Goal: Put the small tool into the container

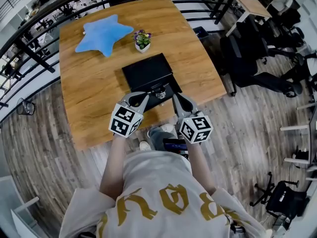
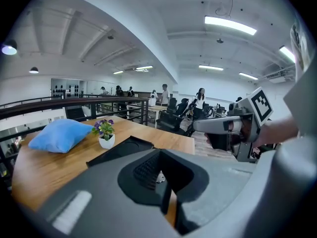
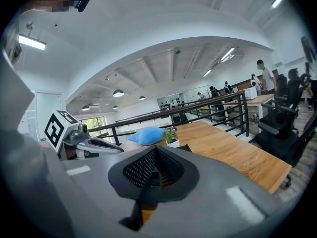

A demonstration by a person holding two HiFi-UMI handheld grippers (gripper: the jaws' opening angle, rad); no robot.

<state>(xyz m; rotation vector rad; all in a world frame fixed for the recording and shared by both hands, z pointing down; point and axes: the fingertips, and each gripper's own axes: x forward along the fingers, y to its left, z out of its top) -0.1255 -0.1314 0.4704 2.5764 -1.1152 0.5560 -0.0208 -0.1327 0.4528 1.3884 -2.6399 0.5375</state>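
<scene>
A black container (image 1: 147, 72) lies flat on the wooden table (image 1: 99, 93), near its front edge. A small silvery tool (image 1: 160, 93) rests at the container's near end, between my two grippers. My left gripper (image 1: 143, 98) hovers just left of the tool and is shut with nothing in it. My right gripper (image 1: 175, 97) hovers just right of the tool, also shut and empty. In the left gripper view the tool (image 2: 159, 177) shows past the closed jaws, with the container (image 2: 119, 150) beyond. The right gripper view shows only a corner of the container (image 3: 185, 147).
A blue star-shaped pillow (image 1: 101, 33) and a small potted plant (image 1: 142, 40) sit on the far half of the table. A black railing (image 1: 29, 48) runs along the left and far sides. Office chairs (image 1: 257, 68) stand to the right.
</scene>
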